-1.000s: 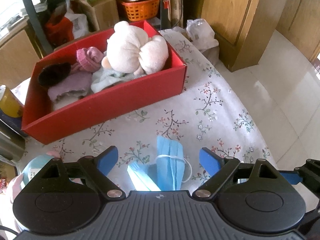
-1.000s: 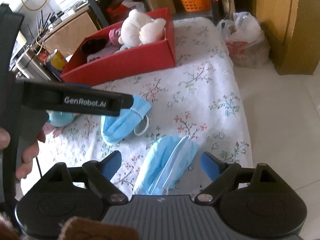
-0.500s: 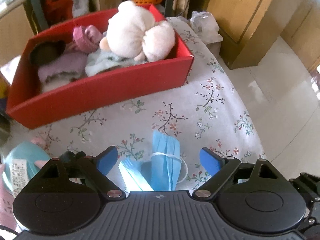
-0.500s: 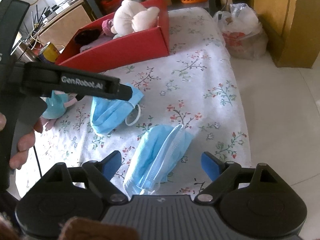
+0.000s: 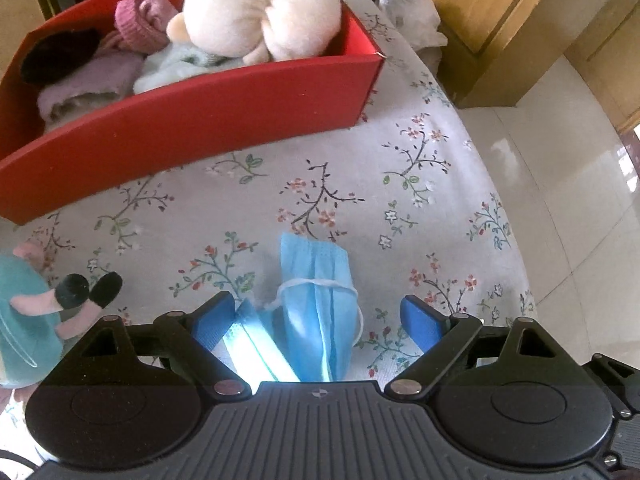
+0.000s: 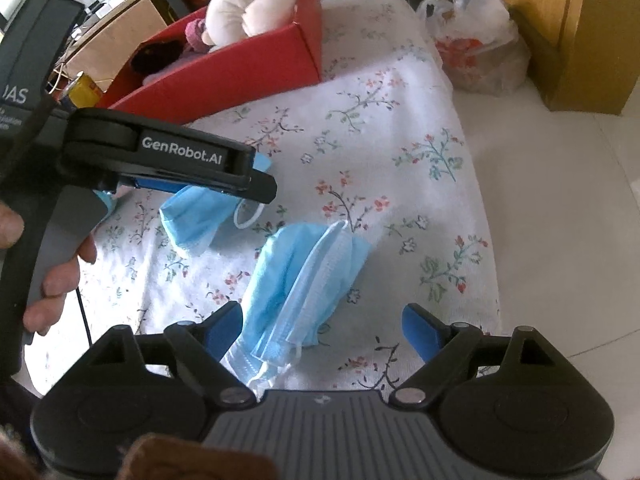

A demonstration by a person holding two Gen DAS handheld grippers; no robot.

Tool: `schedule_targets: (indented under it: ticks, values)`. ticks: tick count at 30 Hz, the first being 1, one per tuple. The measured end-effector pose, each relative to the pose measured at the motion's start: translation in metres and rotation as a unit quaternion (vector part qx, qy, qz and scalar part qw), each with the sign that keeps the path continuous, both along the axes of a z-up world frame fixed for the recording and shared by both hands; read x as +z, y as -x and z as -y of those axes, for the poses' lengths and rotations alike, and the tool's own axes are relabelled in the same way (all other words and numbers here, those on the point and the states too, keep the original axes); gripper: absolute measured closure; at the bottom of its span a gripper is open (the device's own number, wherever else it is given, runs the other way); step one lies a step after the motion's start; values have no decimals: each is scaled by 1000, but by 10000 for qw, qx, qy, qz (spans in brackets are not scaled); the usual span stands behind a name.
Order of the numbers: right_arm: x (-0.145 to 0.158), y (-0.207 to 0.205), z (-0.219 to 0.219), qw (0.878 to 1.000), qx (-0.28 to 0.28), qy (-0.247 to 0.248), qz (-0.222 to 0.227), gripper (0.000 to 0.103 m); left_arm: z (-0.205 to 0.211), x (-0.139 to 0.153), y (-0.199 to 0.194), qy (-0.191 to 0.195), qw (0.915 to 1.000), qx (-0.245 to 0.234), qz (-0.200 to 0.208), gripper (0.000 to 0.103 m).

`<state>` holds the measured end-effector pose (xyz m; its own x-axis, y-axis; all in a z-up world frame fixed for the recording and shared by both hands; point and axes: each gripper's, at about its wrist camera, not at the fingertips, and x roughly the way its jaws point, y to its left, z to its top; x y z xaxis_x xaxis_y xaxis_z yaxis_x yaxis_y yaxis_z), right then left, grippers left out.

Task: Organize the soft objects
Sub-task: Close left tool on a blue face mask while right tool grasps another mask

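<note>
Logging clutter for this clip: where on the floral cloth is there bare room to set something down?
Bare cloth runs between the red box and the left-hand face mask, and on toward the table's floor-side edge. It is crowded near both open grippers: a second face mask lies by the right gripper, a teal plush toy beside the left gripper.

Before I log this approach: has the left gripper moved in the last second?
Yes. The left gripper moved forward toward the red box, which now looms larger; its tongs stay open over the blue mask.
</note>
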<state>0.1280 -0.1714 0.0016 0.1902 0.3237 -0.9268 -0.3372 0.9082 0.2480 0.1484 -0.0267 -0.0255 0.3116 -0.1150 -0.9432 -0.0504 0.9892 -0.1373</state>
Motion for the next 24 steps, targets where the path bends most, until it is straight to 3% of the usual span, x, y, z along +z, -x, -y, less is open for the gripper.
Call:
schedule_targets:
  ticks: [4,14,17,21,24]
  values:
    - [-3,1,-10,9999,133,73,48,43,1,-2,3,-125,9999,-78,11,19]
    - [-14,13,-39,9940,741,617,521,43,-3,-5,10,-224,9997,-88,-27,45]
    - [-16,13,-40,9914,852,749,647,51,-6,-3,13,-196,9998,-79,-38,46]
    - [-12,13,-34,9919,835,688,665,71,-7,-1,18,-238,9996,-105,-62,50]
    - [-11,15,-32,9914,893,670,682,79,-7,0,22,-223,9996,-145,-98,56]
